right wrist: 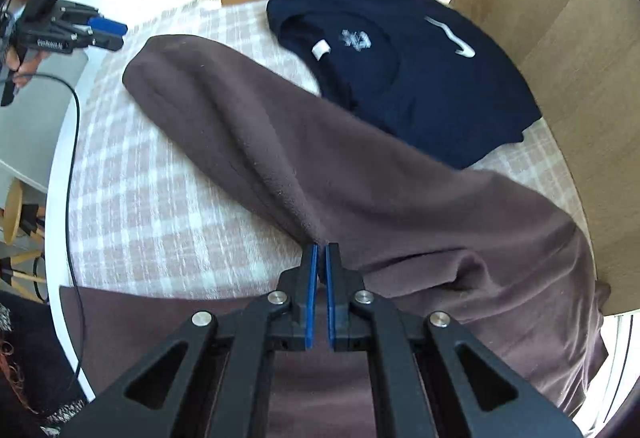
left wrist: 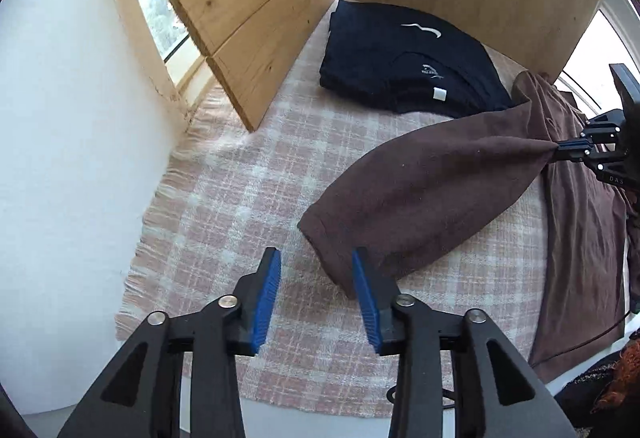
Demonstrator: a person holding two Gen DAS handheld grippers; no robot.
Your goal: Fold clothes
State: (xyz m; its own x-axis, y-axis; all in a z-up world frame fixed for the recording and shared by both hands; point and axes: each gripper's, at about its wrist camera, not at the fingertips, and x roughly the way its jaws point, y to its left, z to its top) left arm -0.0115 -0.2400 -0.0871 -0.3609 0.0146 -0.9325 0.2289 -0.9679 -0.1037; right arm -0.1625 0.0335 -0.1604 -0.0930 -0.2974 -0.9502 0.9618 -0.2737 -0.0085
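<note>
Left gripper (left wrist: 316,274): fingers apart, empty, over the checked cloth (left wrist: 224,198) on the counter. The brown garment (left wrist: 432,194) has its cuff end just right of them, touching the right finger's outer side. Its sleeve runs long, up and right, to the right gripper (right wrist: 321,252), fingers pinched on the fabric. Left is nearer the cuff, likely the next grasp.

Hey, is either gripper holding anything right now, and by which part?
The right gripper is shut on the brown garment, pinching a fold near the base of its sleeve. The left gripper is open beside the sleeve's cuff, holding nothing.
</note>
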